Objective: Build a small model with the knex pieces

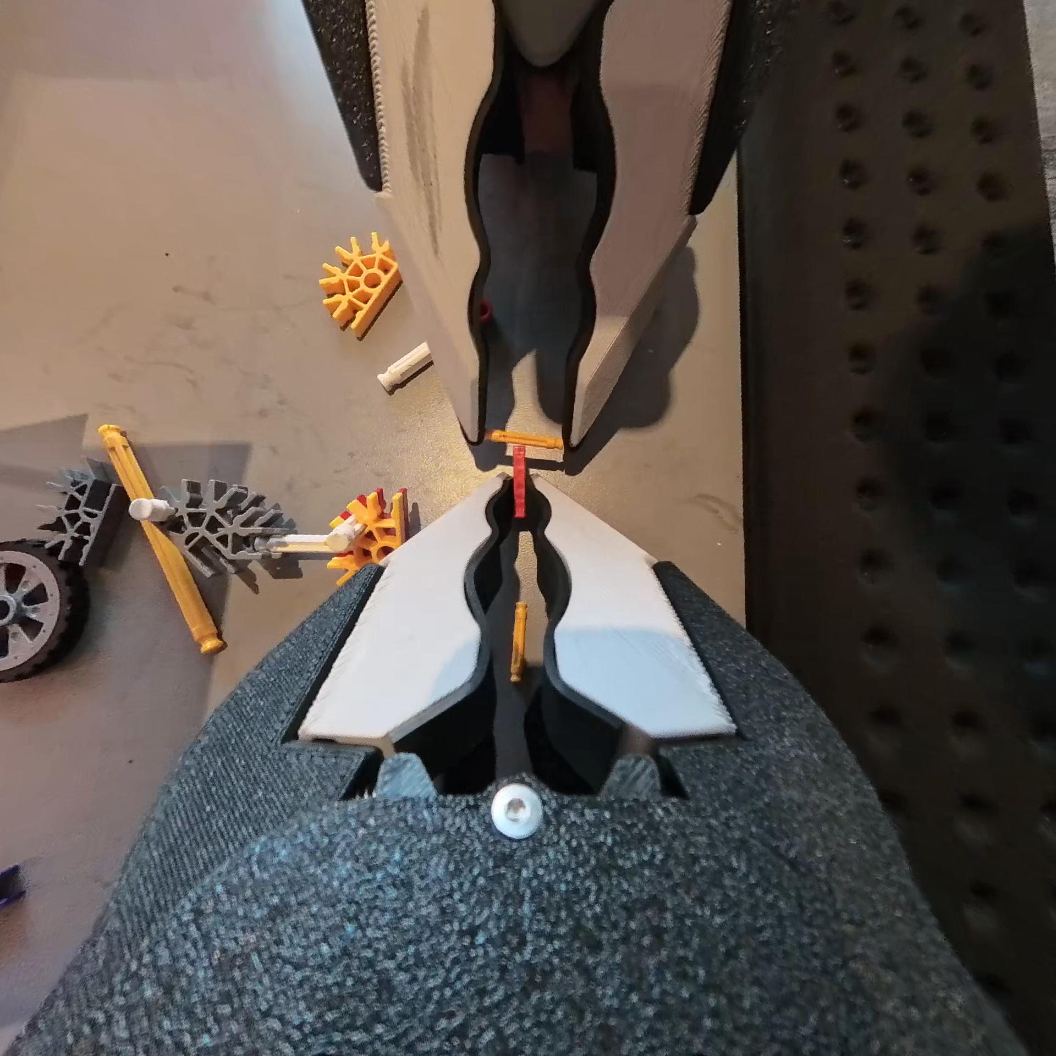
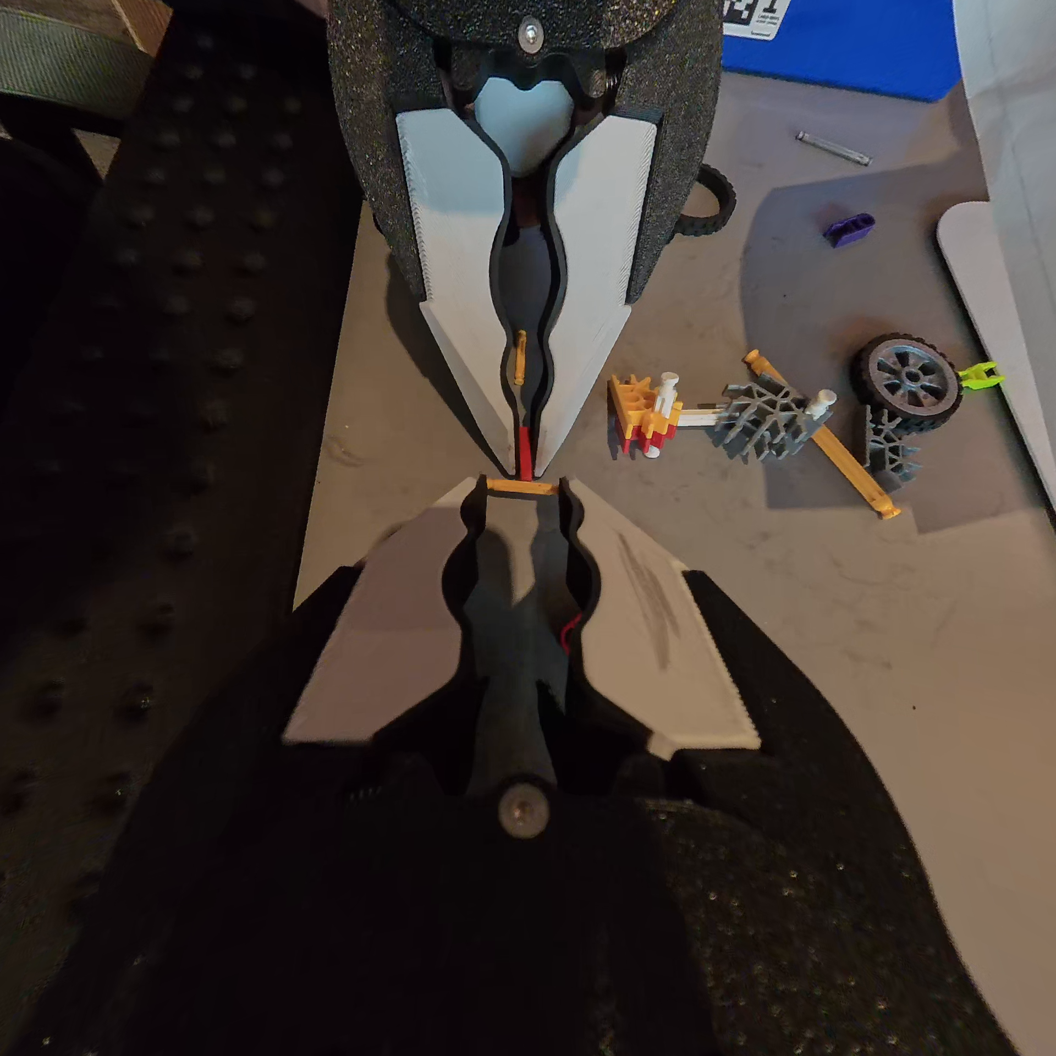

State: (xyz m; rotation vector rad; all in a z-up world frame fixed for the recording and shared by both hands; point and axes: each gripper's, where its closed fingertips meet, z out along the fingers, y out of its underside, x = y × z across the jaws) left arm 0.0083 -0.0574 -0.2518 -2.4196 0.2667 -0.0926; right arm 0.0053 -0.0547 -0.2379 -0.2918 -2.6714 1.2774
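My left fingers (image 1: 517, 477) pinched a red connector (image 1: 519, 483); my right fingers (image 2: 523, 486) held a short yellow rod (image 2: 521, 487) crosswise by its ends — any misalignment might pop it loose onto the tabletop (image 2: 743, 600).

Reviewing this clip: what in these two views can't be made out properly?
- red connector: left wrist view, mostly hidden between the left gripper fingertips; its shape is unclear.
- red piece: right wrist view, in shadow behind the right gripper, which holds the short yellow rod.
- wheel: left wrist view, cut off by the left edge.
- blue box: right wrist view, cut off by the top edge.
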